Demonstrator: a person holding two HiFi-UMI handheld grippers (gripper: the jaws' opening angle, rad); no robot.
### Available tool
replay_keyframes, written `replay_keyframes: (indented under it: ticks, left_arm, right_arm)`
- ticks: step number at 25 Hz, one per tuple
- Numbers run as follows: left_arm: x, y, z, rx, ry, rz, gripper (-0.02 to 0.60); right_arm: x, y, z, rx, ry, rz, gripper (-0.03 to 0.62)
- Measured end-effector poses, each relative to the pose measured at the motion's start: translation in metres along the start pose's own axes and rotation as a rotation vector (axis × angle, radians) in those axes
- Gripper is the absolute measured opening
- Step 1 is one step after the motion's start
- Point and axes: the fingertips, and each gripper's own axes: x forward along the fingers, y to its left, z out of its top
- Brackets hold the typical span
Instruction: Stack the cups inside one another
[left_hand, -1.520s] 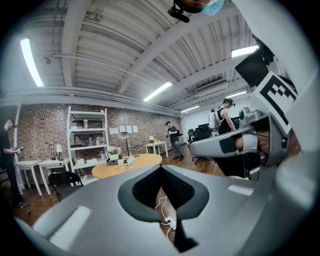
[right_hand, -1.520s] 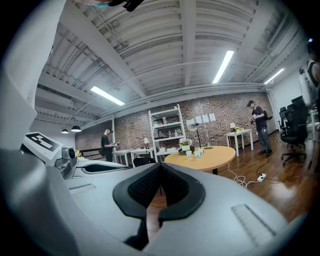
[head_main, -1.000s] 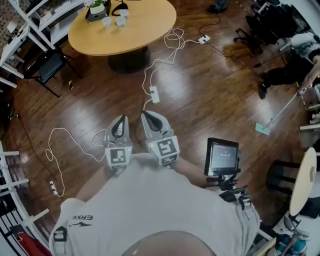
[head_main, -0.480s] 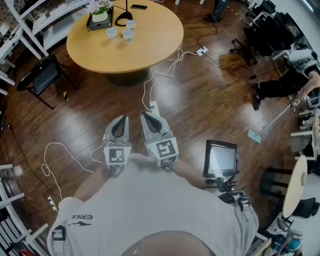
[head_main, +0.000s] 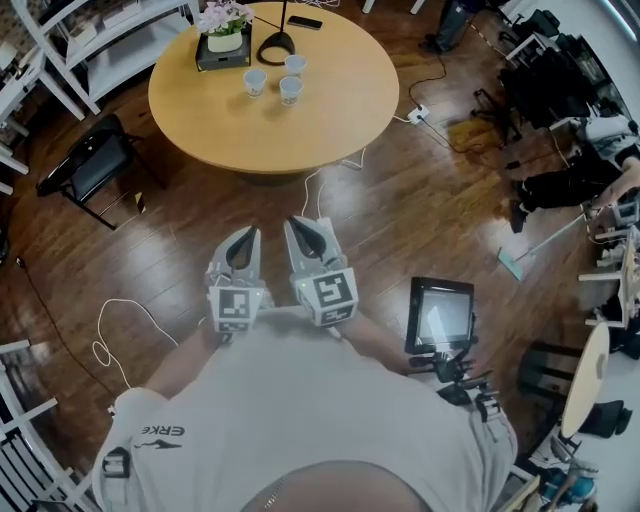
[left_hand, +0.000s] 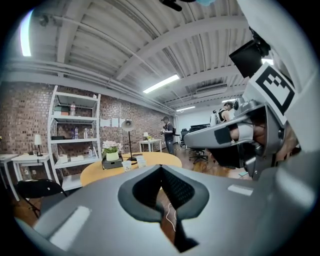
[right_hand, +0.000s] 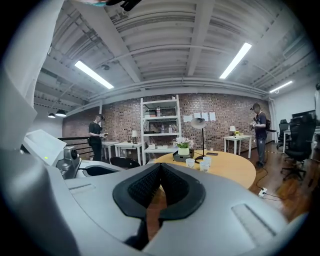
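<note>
While you hold your left tongs (head_main: 243, 238) and right tongs (head_main: 303, 226) side by side in front of your chest, pointing toward the round worktop (head_main: 300, 130), each pair is closed tight with nothing between its pads. Both hang over the wooden floor (head_main: 400, 220), well apart from the worktop. The three cups (head_main: 291, 90) stand upright on the far part of the worktop, near one another, none nested: two toward the right, one to the left. Just behind them sit a potted flower (head_main: 224, 22), a black lamp base (head_main: 277, 47) and a phone (head_main: 304, 22). A black chair (head_main: 95, 165) stands left of the worktop. A white cable (head_main: 115, 325) lies looped on the floor to your left, and a small screen (head_main: 441, 315) is at your right side.
</note>
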Motion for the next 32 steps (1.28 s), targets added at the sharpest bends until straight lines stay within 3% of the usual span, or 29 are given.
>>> replay_keyframes:
  ticks: [8, 16, 32]
  left_arm:
    - [0.019, 0.034, -0.005, -0.075, -0.008, -0.005, 0.002]
    - [0.055, 0.055, 0.001, -0.086, -0.039, 0.014, 0.002]
    - [0.202, 0.110, 0.023, -0.038, 0.042, 0.101, 0.002]
  right_arm:
    - [0.036, -0.002, -0.002, 0.006, 0.019, -0.014, 0.014]
    - [0.072, -0.026, -0.001, 0.022, 0.010, -0.012, 0.014]
    - [0.190, -0.134, 0.022, 0.086, 0.000, 0.068, 0.014]
